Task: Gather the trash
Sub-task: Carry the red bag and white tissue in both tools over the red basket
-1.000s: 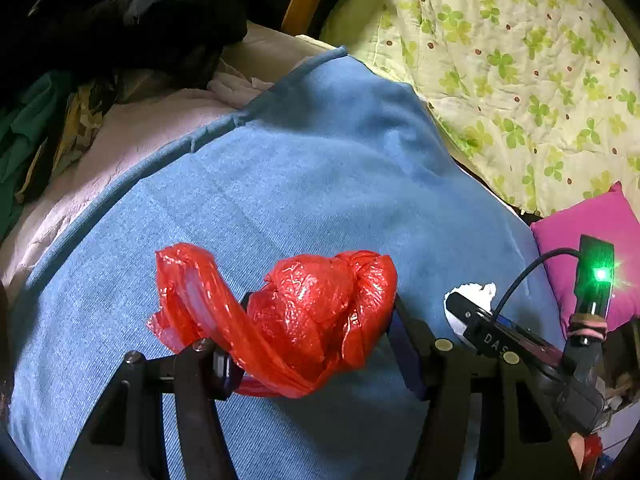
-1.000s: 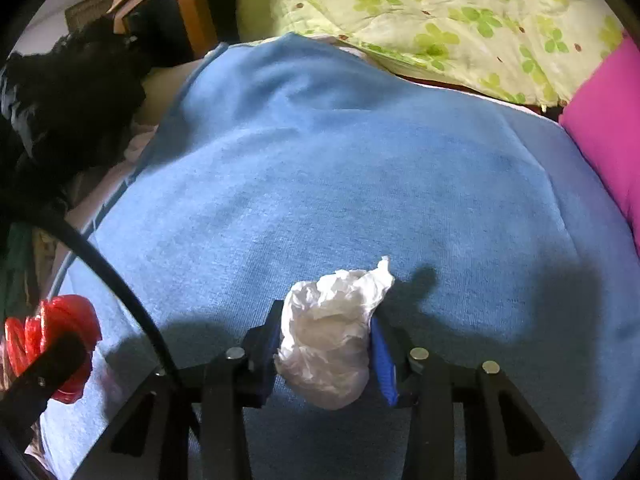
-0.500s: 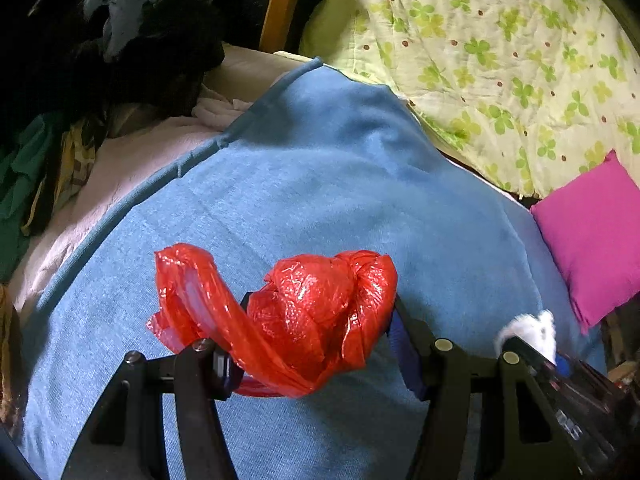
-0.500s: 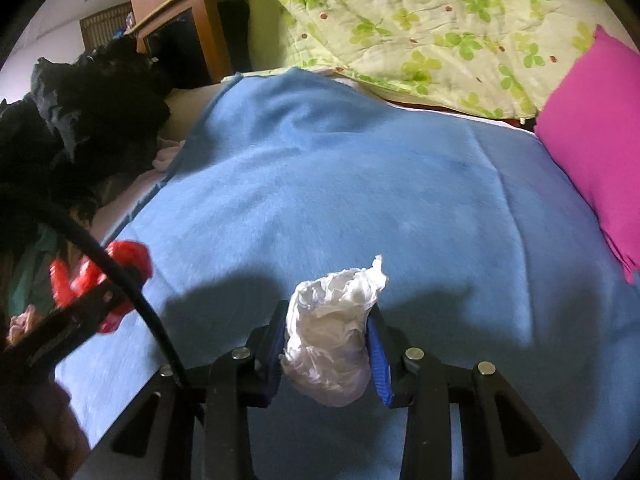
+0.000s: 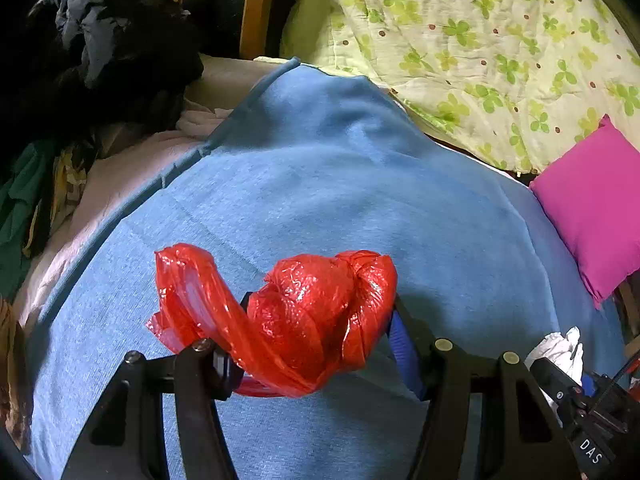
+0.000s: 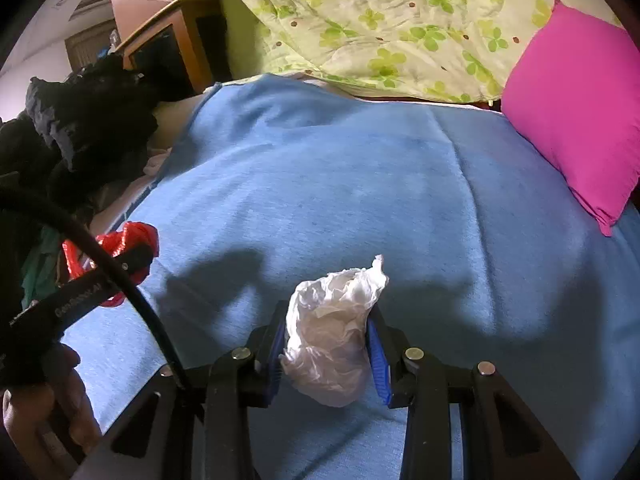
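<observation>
Two hand-held grippers clamp trash: left (image 5: 316, 332) red bag (image 5: 304, 320), right (image 6: 326, 344) white wad (image 6: 332, 332).

Both wrist cameras sit just behind their jaws, looking steeply down and forward across the blue blanket (image 5: 320, 184) toward the far quilt (image 6: 392, 20) and the pink pillow (image 5: 592, 208) at the right edge. Both show the red bag (image 6: 120, 248), close in the left view.
</observation>
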